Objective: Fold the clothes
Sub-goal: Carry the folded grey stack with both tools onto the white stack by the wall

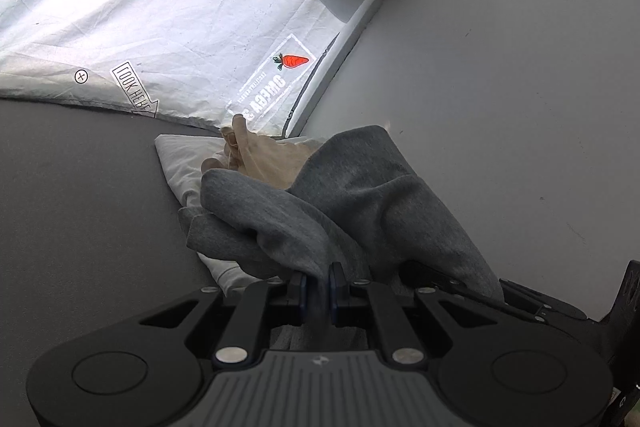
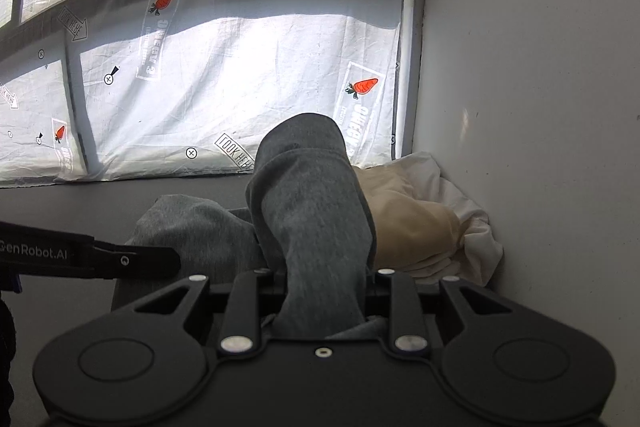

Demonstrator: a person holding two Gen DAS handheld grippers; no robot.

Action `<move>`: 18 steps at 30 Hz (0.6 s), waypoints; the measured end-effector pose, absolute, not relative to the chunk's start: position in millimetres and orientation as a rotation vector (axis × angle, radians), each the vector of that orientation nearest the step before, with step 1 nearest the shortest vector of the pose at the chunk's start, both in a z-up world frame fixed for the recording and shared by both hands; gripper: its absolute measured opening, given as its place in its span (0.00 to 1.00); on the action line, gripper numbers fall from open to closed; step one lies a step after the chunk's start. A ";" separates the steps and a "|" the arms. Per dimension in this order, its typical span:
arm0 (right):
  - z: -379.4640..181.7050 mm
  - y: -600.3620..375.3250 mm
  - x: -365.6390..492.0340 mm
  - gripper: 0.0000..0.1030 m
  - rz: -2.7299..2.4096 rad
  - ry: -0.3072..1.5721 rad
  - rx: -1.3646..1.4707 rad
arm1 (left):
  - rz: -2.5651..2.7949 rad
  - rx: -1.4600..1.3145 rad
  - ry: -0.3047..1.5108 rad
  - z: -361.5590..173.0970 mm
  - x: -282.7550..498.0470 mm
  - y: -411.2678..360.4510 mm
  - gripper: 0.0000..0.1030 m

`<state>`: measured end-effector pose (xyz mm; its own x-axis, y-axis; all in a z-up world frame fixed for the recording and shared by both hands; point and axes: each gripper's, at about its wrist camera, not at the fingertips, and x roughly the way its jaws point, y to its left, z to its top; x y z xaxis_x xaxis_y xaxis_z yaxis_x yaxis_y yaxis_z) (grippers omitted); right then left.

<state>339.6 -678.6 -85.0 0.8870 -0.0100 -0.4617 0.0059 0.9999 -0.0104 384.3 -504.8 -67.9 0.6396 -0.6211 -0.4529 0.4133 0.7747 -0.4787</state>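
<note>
Here both grippers' jaws clamp the grey garment (image 1: 352,195), which hides the right fingertips.

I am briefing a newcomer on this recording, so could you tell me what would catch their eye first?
The soft grey garment, pinched in both the left gripper and the right gripper, fills the foreground. Behind it glows a crinkled white sheet printed with orange carrots. A cream and white cloth pile lies beside the wall.
</note>
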 end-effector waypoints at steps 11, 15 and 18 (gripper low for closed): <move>-60.5 -751.6 436.7 0.26 -0.021 0.383 -0.003 | -0.654 -0.316 0.564 -52.0 497.2 -557.2 0.11; -64.2 -774.6 491.8 0.27 -0.013 0.375 0.004 | -0.621 -0.261 0.548 -57.4 549.0 -575.5 0.11; -85.2 -784.7 535.4 0.40 -0.042 0.420 -0.060 | -0.517 -0.190 0.587 -81.8 589.2 -590.6 0.17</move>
<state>535.4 -784.7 -85.2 0.9124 -0.0526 -0.4058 0.0279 0.9974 -0.0666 589.2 -590.6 -81.8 0.7101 -0.5161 -0.4789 0.4104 0.8561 -0.3141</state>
